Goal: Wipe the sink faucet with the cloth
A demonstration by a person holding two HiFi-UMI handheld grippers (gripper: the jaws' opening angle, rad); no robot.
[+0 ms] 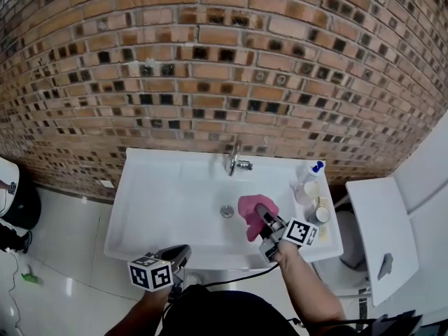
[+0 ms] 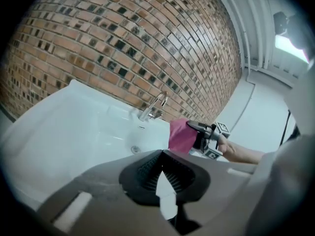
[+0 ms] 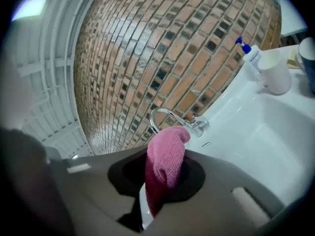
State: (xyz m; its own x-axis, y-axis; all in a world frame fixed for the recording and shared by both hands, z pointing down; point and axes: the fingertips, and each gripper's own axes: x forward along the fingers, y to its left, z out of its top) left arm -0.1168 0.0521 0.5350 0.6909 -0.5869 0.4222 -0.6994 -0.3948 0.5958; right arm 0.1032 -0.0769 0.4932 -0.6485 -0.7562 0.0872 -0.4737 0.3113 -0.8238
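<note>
Right gripper view is showing the right tongs [image 3: 165,176] clamping a pink cloth [image 3: 167,151], which is bulging softly above the jaws, just short of the chrome faucet [image 3: 170,118]. The cloth is hanging over the basin of the white sink [image 1: 161,194]. Being light, limp terry, it is probably going to fold around the spout easily, and gripping it by a bunched fold is presenting a padded wad forward. The left tongs [image 2: 161,173] are sitting together, holding nothing, low by the sink's front edge.
</note>
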